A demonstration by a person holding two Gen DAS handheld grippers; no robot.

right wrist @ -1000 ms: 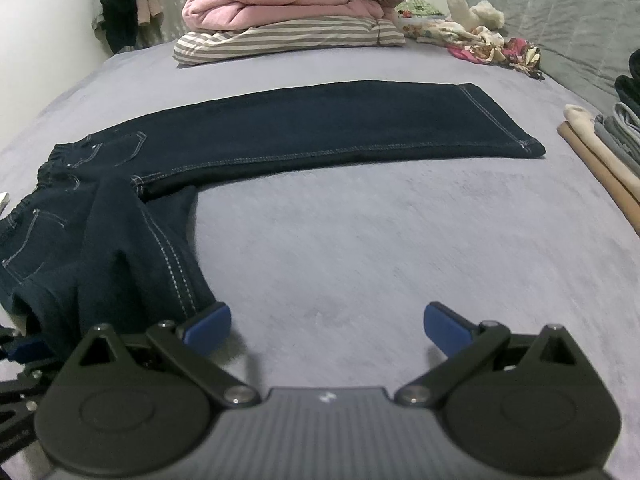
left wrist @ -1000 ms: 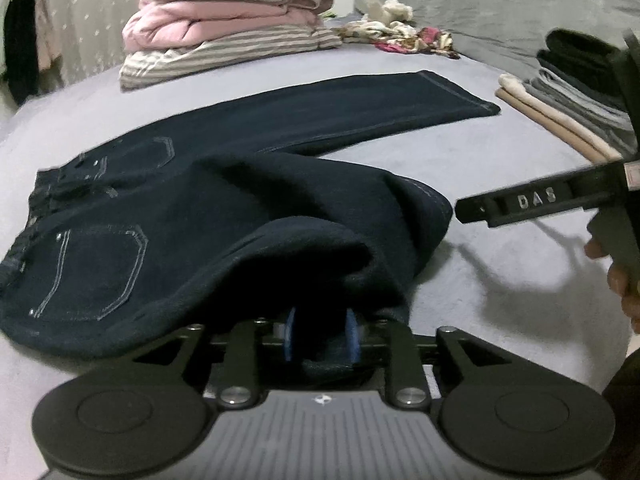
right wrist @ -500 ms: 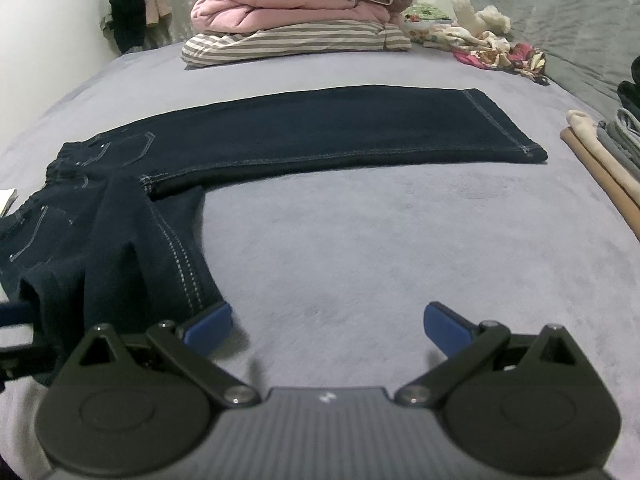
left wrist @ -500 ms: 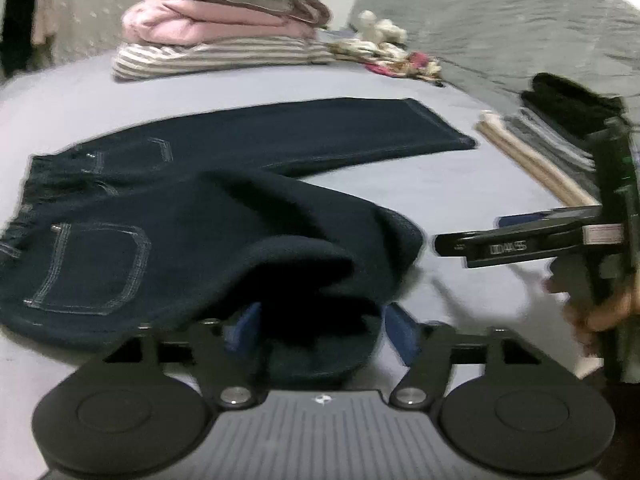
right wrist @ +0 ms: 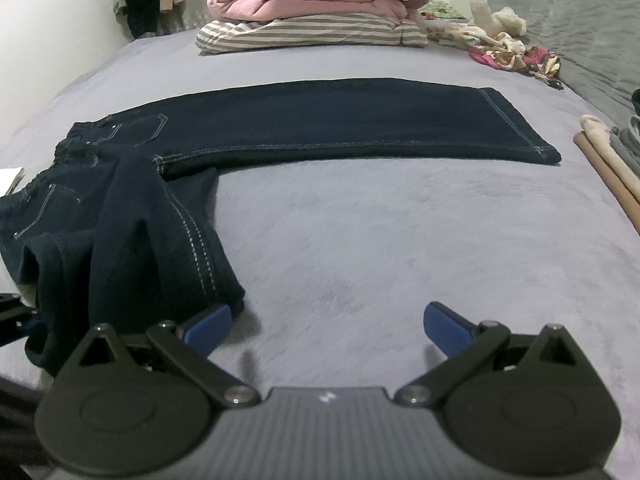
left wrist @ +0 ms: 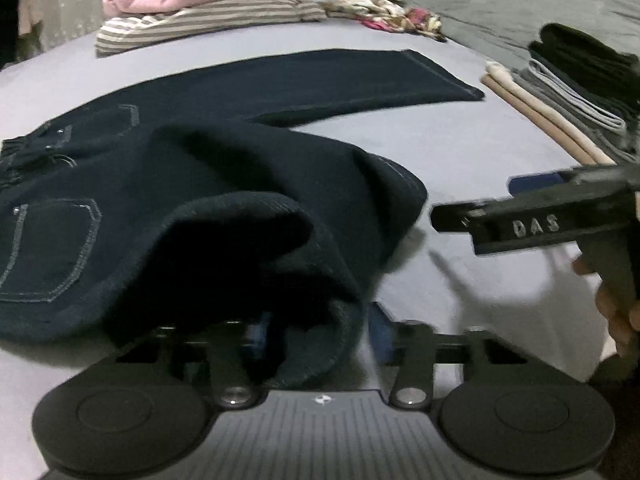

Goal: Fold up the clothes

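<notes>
While the jeans [right wrist: 320,120] lie across the bed [right wrist: 360,248], one leg runs flat from centre left to centre right of the right view; the other is bunched at lower left. You hold that bunched hem in the left gripper [left wrist: 316,334], whose jaws are closing on the cloth after briefly spreading half a second ago. Your right gripper [right wrist: 328,322] stands wide, empty, just beside the hem. The left is nearer; the fold runs toward the flat leg.

A grey bed [right wrist: 380,240] holds dark jeans [right wrist: 320,120] (one leg bunched up), a far clothes pile [right wrist: 312,12], and folded garments [left wrist: 568,92] at right.
</notes>
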